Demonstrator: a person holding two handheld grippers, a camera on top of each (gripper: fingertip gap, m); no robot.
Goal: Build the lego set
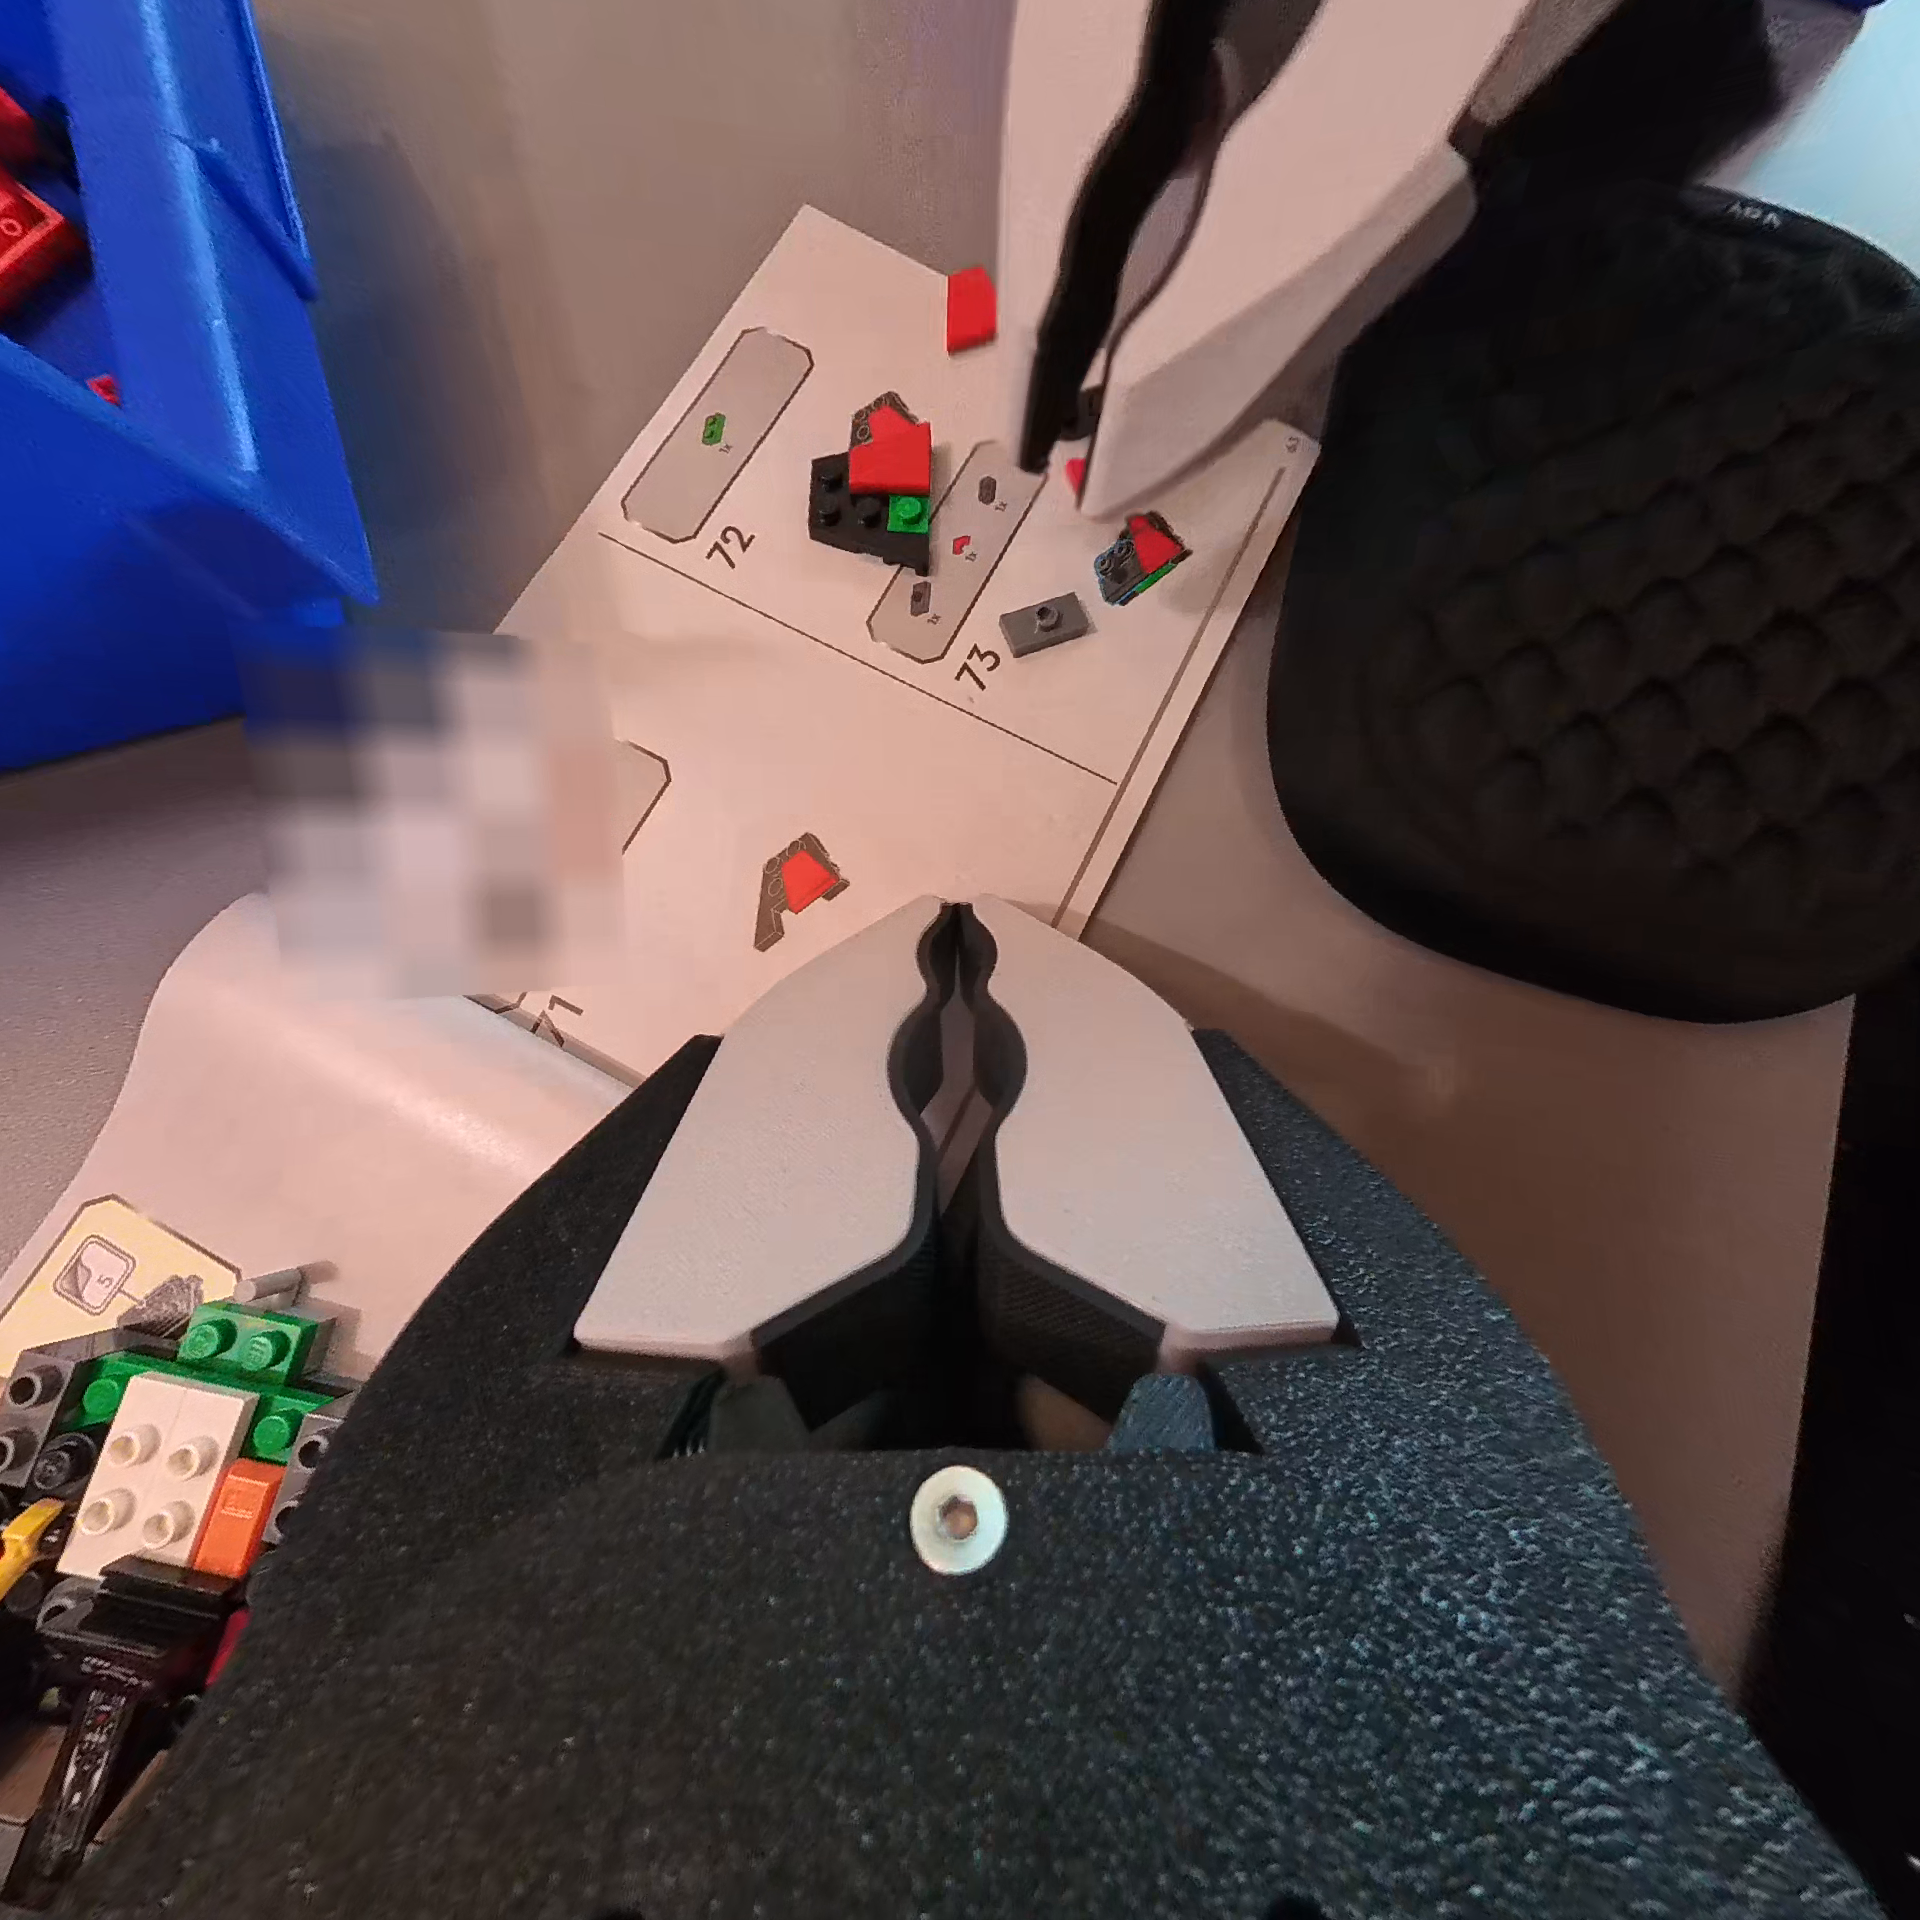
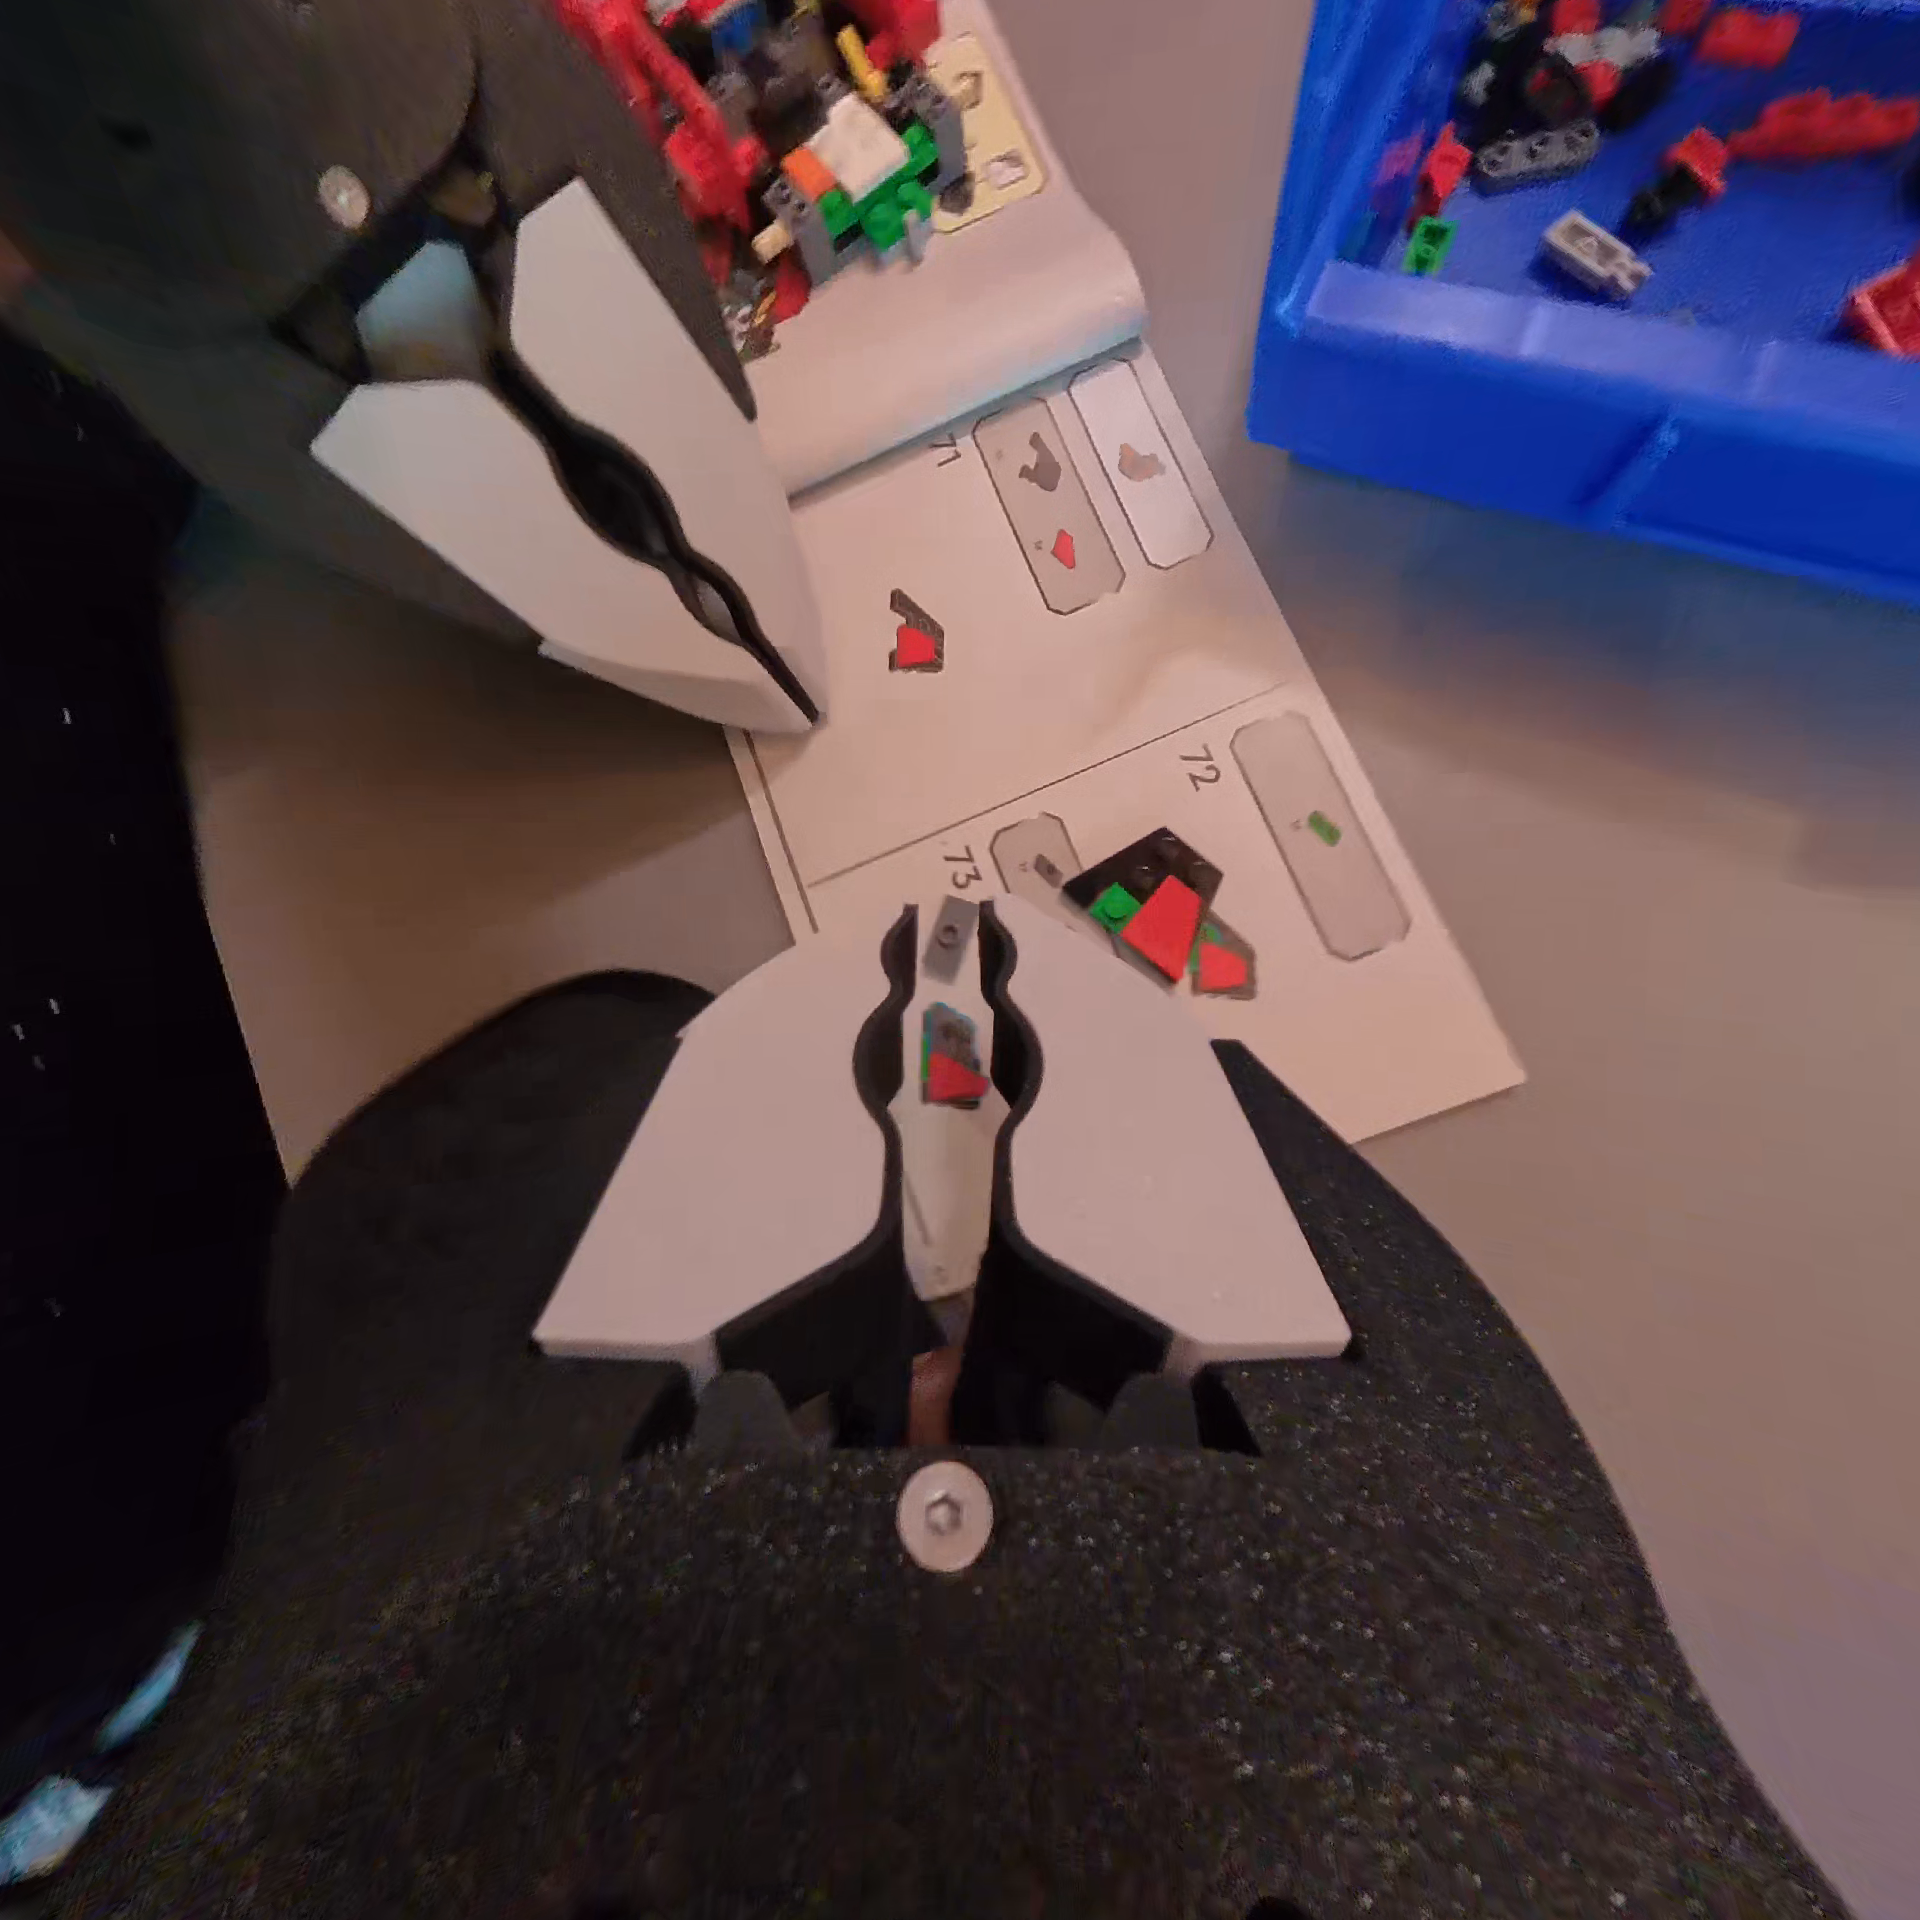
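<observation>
Grey plate [image 2: 950,937] lies between the right tool's [image 2: 948,914] parted tips.

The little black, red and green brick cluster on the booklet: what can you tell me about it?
The cluster is a small plastic build: a black studded plate below, a smooth red wedge on top, one green stud piece at its edge. It lies flat on the open booklet, with no gripper touching it. The right gripper hovers just beside it.
</observation>
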